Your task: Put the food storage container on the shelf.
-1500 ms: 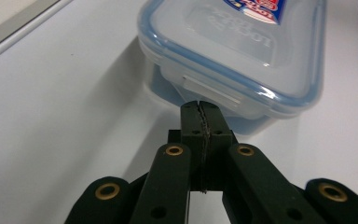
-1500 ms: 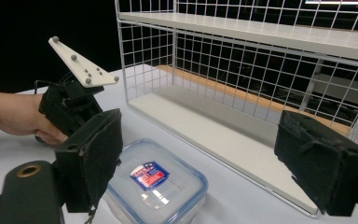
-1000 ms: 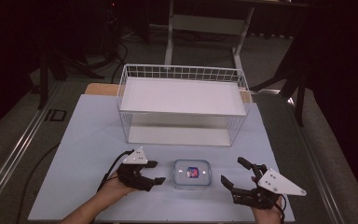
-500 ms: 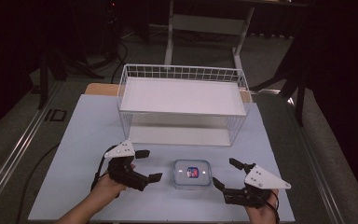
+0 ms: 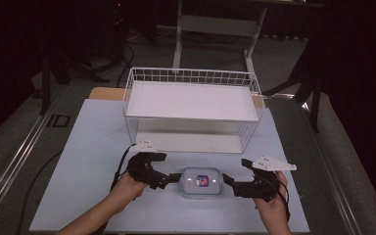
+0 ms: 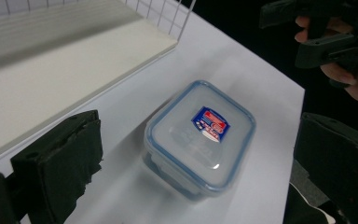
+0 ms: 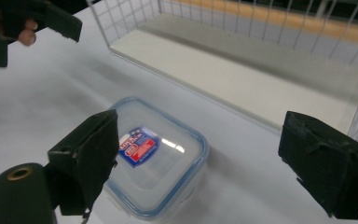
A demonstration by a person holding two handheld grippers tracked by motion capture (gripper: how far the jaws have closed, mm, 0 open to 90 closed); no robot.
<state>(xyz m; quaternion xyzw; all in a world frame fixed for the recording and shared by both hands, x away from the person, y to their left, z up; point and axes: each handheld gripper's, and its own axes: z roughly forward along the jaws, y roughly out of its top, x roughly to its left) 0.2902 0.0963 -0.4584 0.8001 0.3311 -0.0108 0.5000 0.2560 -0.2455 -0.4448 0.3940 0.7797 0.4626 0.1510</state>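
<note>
A clear plastic container [image 5: 201, 182] with a blue-rimmed lid and a red and blue label sits near the table's front edge. My left gripper [image 5: 166, 168] hovers just left of it, open, one fingertip [image 5: 175, 178] close to the container's left side. My right gripper [image 5: 237, 171] stands open just right of it. Both sets of jaws have just been opening, with nothing between the pads. In the left gripper view the container [image 6: 200, 137] lies ahead between the black pads [image 6: 58, 168]. In the right gripper view the container [image 7: 156, 156] lies low, ahead of the pads [image 7: 86, 156].
A white wire basket [image 5: 192, 76] with a white floor stands behind the container at mid-table. The pale table mat [image 5: 90, 147] spreads to both sides. Dark floor, cables and stand legs surround the table.
Both grippers have moved inward toward the container, the left one also rising a little. Their jaws stand slightly wider. The container has not moved.
</note>
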